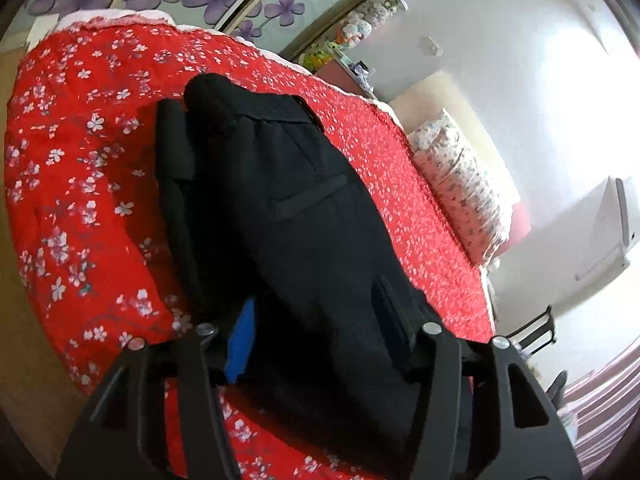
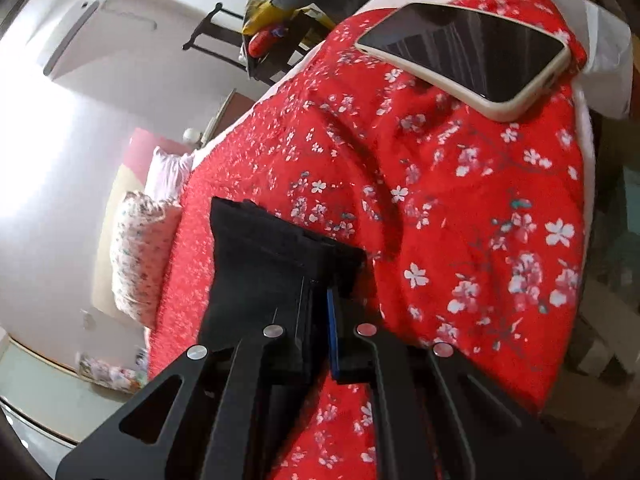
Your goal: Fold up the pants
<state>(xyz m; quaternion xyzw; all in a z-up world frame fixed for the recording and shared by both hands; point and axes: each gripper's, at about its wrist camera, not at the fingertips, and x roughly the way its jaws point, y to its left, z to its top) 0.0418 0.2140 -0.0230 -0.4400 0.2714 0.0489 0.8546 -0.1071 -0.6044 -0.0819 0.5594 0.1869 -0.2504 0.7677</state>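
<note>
Both grippers have hold of the pants (image 1: 280, 208) right now, lifted over the bed (image 1: 80, 160) with the red flowery cover. The left gripper (image 1: 320, 344) has its fingers set wide with a thick bunch of black cloth between them, so it looks like it's pinching a fat fold, though the cloth hides the pads and I can't swear how firm the hold is. From there the waistband end with a welt pocket runs away toward the far side. The right gripper (image 2: 320, 332) is nearly pressed together, clamped on a stacked edge of pants (image 2: 276, 256) that sticks out past its tips.

Stuff that could go sideways, my guess:
- The left bunch is bulky, so if the grip is loose a layer could slide out when it gets laid down and the fold goes crooked.
- The right one holds several layers at the edge; only the outer ones may be truly caught, so the inner ones could sag.
- There's a phone (image 2: 468, 56) on the far right of the bed. A swinging leg could drag it off.
</note>
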